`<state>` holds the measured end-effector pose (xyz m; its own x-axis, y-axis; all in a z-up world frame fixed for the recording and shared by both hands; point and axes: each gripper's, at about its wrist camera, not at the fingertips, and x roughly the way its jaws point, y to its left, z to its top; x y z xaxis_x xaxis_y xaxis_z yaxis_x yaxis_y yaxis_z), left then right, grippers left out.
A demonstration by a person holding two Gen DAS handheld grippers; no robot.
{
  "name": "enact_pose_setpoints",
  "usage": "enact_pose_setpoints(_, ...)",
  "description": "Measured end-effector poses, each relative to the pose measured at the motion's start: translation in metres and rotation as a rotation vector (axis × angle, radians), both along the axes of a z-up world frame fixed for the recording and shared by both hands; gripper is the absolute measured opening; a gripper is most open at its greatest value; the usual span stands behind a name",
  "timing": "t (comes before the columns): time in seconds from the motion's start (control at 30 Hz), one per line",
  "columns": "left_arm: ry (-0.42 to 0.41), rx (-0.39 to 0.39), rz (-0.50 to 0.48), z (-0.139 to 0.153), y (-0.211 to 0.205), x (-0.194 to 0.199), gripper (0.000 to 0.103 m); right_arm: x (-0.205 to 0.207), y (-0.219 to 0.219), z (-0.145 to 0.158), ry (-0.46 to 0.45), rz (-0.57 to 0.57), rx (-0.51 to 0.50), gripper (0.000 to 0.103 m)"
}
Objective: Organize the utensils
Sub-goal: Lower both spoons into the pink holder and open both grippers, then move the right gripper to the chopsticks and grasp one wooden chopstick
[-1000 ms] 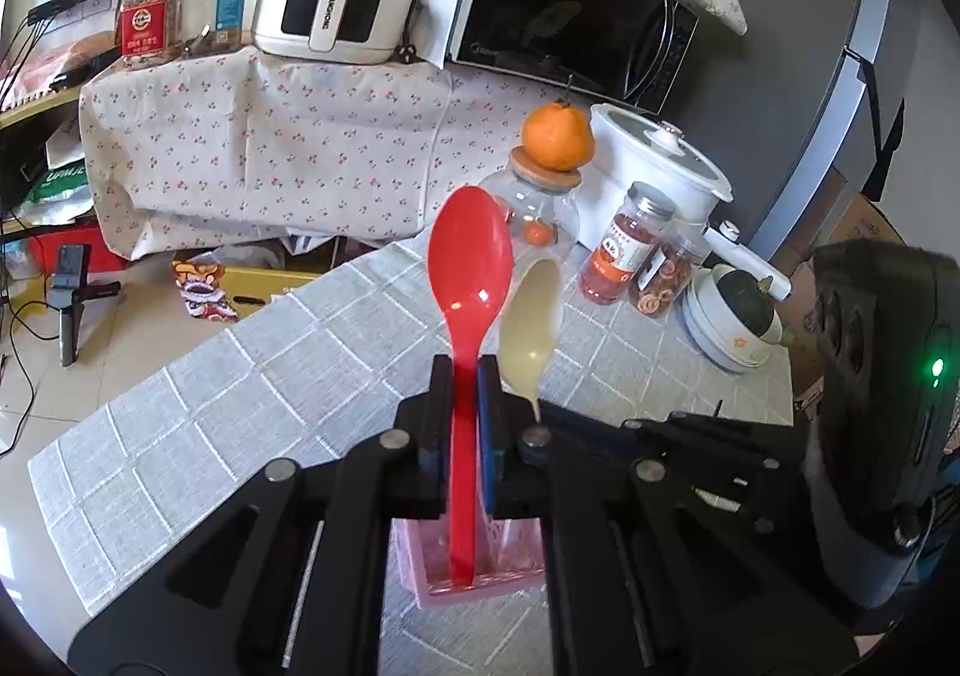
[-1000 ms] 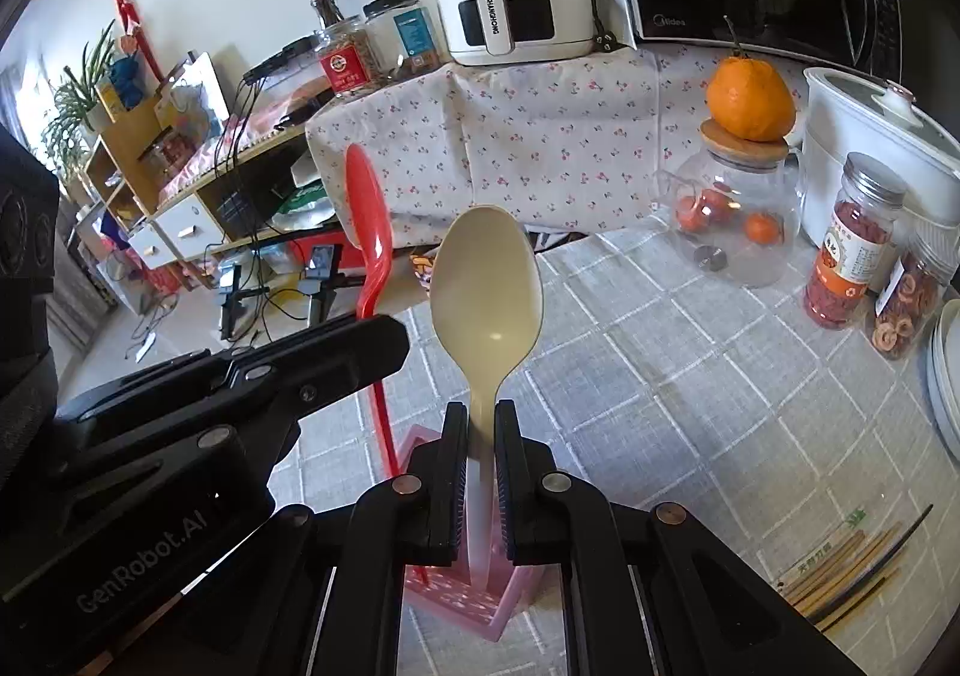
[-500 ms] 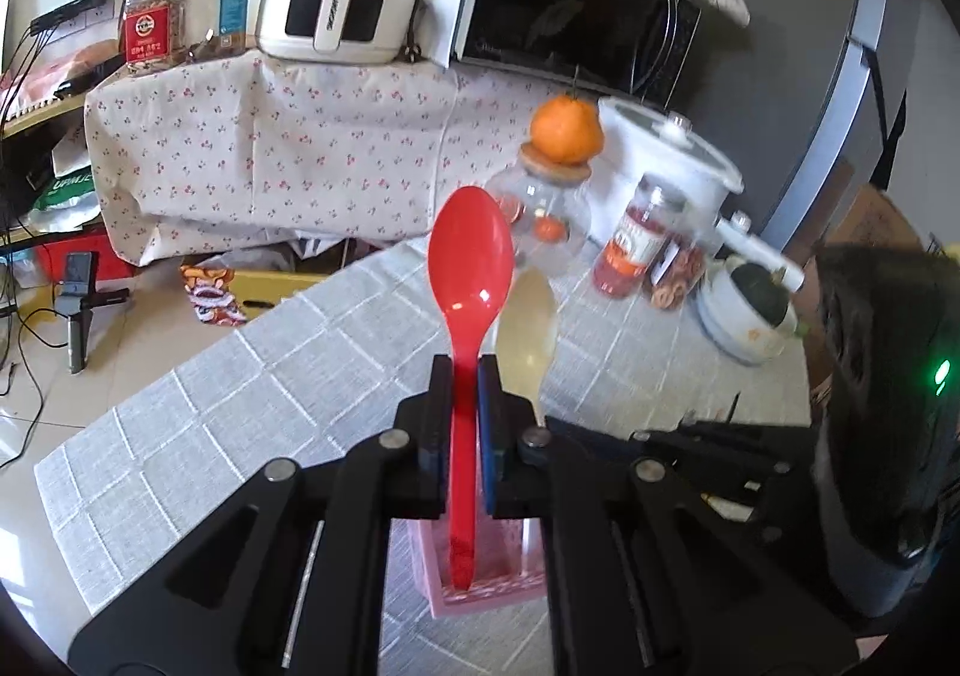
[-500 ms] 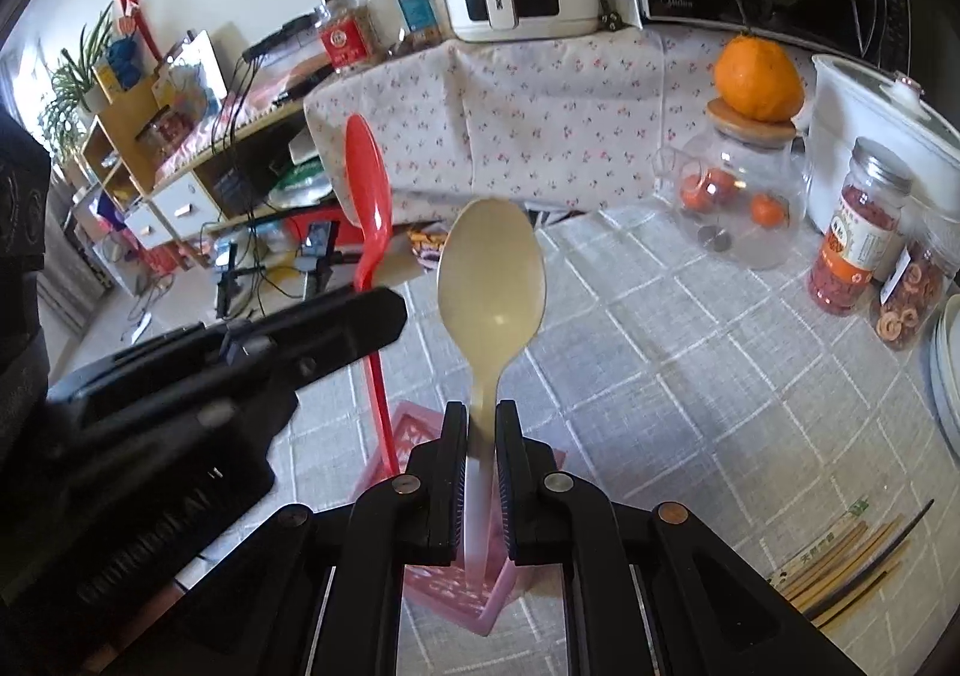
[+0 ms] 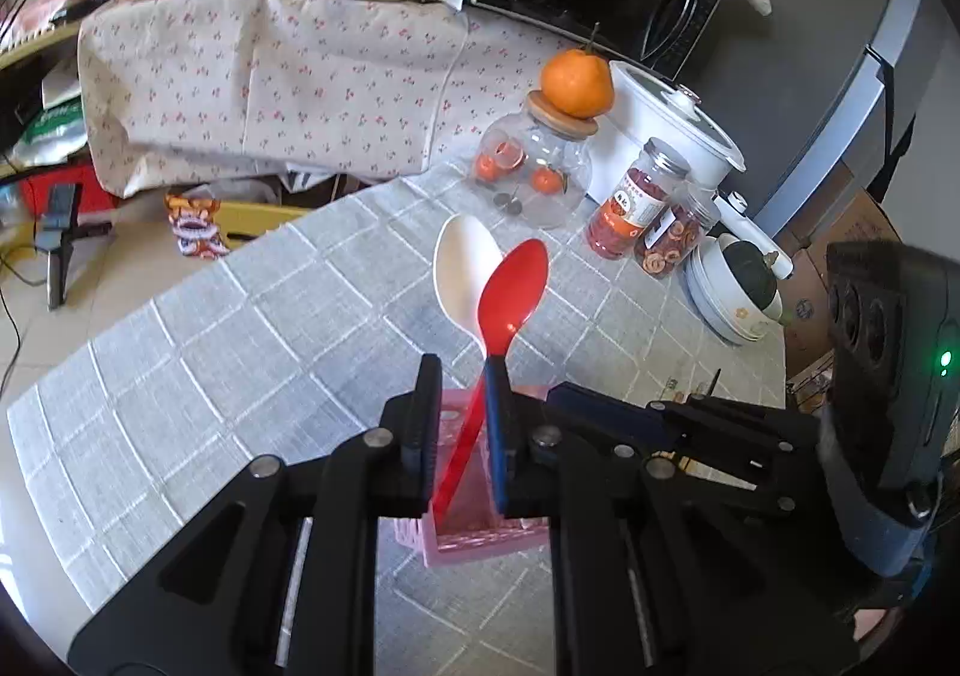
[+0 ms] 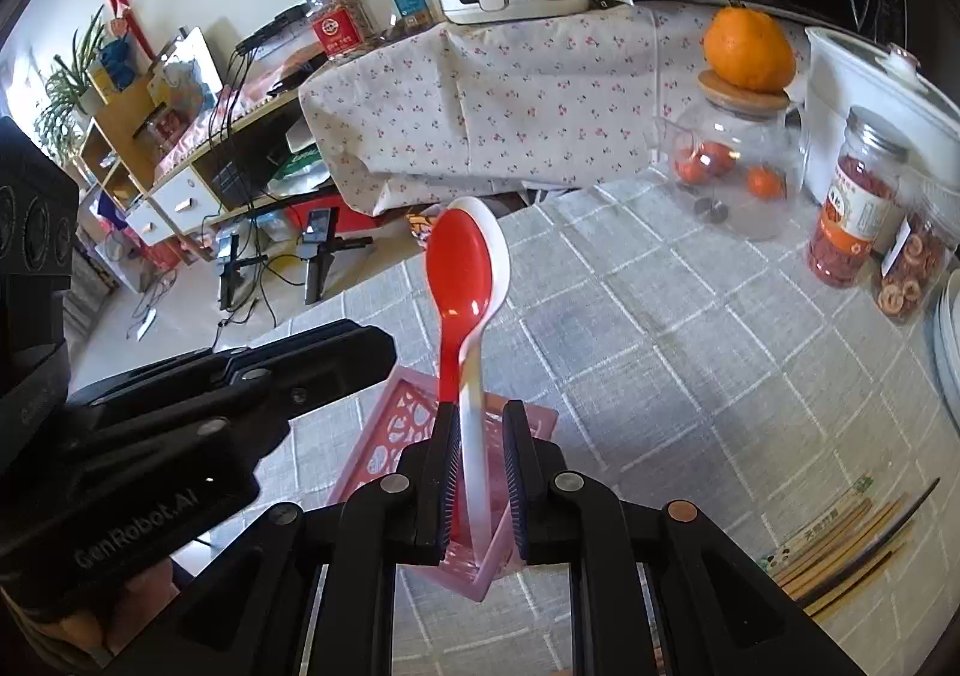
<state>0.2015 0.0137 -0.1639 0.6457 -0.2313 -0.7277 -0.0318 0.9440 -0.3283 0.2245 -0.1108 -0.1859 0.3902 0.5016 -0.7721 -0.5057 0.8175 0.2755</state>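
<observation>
Both pairs of jaws had just parted, so the red plastic spoon (image 5: 513, 292) and cream plastic spoon (image 6: 489, 316) leaned together, released, in the pink perforated holder (image 6: 384, 451), between the open left gripper (image 5: 461, 427) and right gripper (image 6: 480, 472), on the grey checked tablecloth (image 6: 690, 364).

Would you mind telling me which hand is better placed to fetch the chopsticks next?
Right. The chopsticks lie beside the right gripper, whose jaws have just been opening off the white spoon in the pink holder.

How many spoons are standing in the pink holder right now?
2. The red spoon leans between the left claw's open jaws; the cream spoon stands behind it, between the right claw's. Both are in the pink holder.
</observation>
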Motion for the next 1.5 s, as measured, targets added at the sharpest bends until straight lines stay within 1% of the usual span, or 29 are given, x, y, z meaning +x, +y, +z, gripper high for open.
enact_pose_setpoints(0.1, 0.025, -0.049, -0.002, 0.000, 0.005, 0.006, 0.019, 0.004, 0.001, -0.006, 0.048, 0.012, 0.018, 0.015)
enact_pose_setpoints(0.23, 0.033, -0.155, 0.044, 0.009, 0.030, 0.023, 0.041, -0.002, 0.008, -0.008, 0.037, 0.029, -0.023, 0.011)
enact_pose_setpoints(0.3, 0.067, -0.231, 0.069, 0.005, 0.045, 0.038, 0.043, -0.005, 0.009, -0.006, 0.032, 0.043, -0.022, 0.011)
enact_pose_setpoints(0.37, 0.124, -0.313, 0.056, -0.006, 0.050, 0.053, 0.043, -0.006, 0.011, -0.009, 0.043, 0.050, -0.036, 0.010)
enact_pose_setpoints(0.43, 0.168, -0.358, 0.038, -0.016, 0.047, 0.065, 0.043, -0.004, 0.013, -0.015, 0.064, 0.049, -0.050, 0.009)
enact_pose_setpoints(0.5, 0.188, -0.384, 0.009, -0.021, 0.042, 0.072, 0.043, -0.004, 0.014, -0.020, 0.079, 0.055, -0.056, 0.009)
enact_pose_setpoints(0.57, 0.204, -0.376, -0.016, -0.025, 0.035, 0.077, 0.043, -0.005, 0.016, -0.022, 0.088, 0.063, -0.053, 0.009)
enact_pose_setpoints(0.63, 0.210, -0.365, -0.015, -0.026, 0.032, 0.076, 0.043, -0.006, 0.017, -0.024, 0.098, 0.068, -0.053, 0.008)
enact_pose_setpoints(0.73, 0.206, -0.374, 0.012, -0.022, 0.038, 0.071, 0.043, -0.005, 0.015, -0.024, 0.110, 0.065, -0.043, 0.008)
enact_pose_setpoints(0.9, 0.189, -0.409, 0.081, -0.013, 0.058, 0.055, 0.043, -0.003, 0.002, -0.014, 0.148, 0.060, 0.029, 0.010)
enact_pose_setpoints(0.97, 0.177, -0.405, 0.090, -0.009, 0.060, 0.051, 0.043, -0.003, 0.001, -0.014, 0.169, 0.066, 0.043, 0.011)
enact_pose_setpoints(1.03, 0.171, -0.409, 0.078, -0.007, 0.058, 0.051, 0.043, -0.003, 0.006, -0.021, 0.182, 0.055, -0.003, 0.011)
enact_pose_setpoints(1.07, 0.177, -0.410, 0.065, -0.008, 0.055, 0.052, 0.043, -0.002, 0.007, -0.025, 0.192, 0.050, -0.020, 0.008)
enact_pose_setpoints(1.13, 0.185, -0.416, 0.062, -0.010, 0.053, 0.053, 0.043, -0.002, 0.008, -0.028, 0.203, 0.049, -0.010, 0.008)
enact_pose_setpoints(1.2, 0.185, -0.441, 0.072, -0.011, 0.055, 0.052, 0.043, -0.002, 0.007, -0.027, 0.209, 0.047, 0.002, 0.008)
enact_pose_setpoints(1.3, 0.211, -0.450, 0.107, -0.009, 0.059, 0.045, 0.043, -0.003, 0.004, -0.026, 0.236, 0.051, 0.024, 0.011)
enact_pose_setpoints(1.33, 0.220, -0.439, 0.121, -0.008, 0.059, 0.042, 0.043, -0.003, 0.003, -0.025, 0.241, 0.052, 0.026, 0.011)
enact_pose_setpoints(1.37, 0.233, -0.398, 0.146, -0.005, 0.059, 0.038, 0.043, -0.004, 0.002, -0.023, 0.242, 0.052, 0.029, 0.011)
enact_pose_setpoints(1.43, 0.229, -0.279, 0.171, 0.006, 0.056, 0.030, 0.043, -0.006, -0.001, -0.019, 0.234, 0.055, 0.035, 0.011)
enact_pose_setpoints(1.5, 0.224, -0.205, 0.180, 0.012, 0.053, 0.026, 0.044, -0.009, -0.001, -0.013, 0.212, 0.050, 0.017, 0.012)
